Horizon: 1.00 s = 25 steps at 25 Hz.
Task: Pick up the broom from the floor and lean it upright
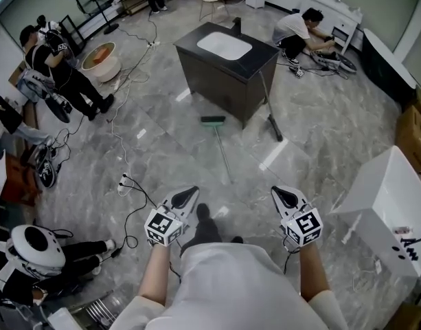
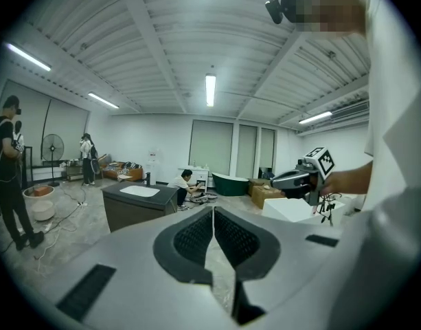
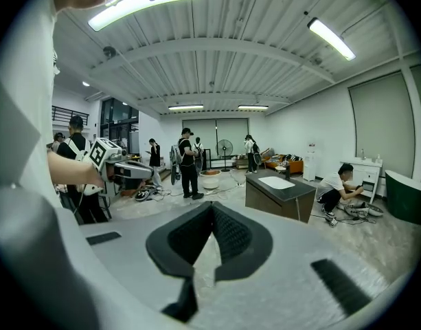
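While the broom [image 1: 212,120] is lying flat on the floor by the cabinet [image 1: 213,88], we are holding the left gripper [image 1: 189,194] and right gripper [image 1: 283,195] pinched closed and empty — the lifting and leaning are both waiting.

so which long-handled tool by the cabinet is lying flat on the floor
The green-headed broom in front of the cabinet; the other tool stands propped against the cabinet's right side.

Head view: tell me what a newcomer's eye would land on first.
The dark sink cabinet standing alone mid-room grabs attention first. Just in front of it, the broom lies flat on the floor, green head toward the cabinet. At the bottom, the left gripper and right gripper point toward it, jaws shut and empty.
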{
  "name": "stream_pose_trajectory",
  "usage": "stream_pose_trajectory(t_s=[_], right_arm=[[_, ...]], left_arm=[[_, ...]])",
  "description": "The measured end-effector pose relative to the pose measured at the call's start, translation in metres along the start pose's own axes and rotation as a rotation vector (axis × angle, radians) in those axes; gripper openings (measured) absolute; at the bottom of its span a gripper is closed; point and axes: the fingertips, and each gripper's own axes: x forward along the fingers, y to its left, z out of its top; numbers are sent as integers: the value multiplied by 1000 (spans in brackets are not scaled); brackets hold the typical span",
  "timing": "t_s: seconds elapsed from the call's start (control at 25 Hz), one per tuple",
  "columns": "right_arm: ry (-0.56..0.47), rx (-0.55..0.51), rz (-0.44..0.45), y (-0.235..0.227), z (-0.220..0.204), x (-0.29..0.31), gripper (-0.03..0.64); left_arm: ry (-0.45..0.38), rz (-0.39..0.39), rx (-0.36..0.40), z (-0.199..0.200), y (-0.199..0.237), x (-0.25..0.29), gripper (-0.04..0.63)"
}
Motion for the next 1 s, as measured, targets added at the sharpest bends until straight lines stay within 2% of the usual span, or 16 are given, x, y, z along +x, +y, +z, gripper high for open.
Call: stream_pose_trajectory(t_s=[0.16, 0.52, 0.88, 1.0], right_arm=[[22, 17, -22, -9, 3, 33, 0], [85, 28, -104, -32, 15, 134, 0], [149, 38, -184, -48, 23, 226, 0], [186, 57, -204, -51, 11, 251, 0]], left_arm=[[10, -38, -1, 2, 35, 21, 9], [44, -127, -19, -3, 146, 63, 9], [113, -206, -48, -42, 252, 98, 11], [139, -233, -59, -60, 279, 112, 11]])
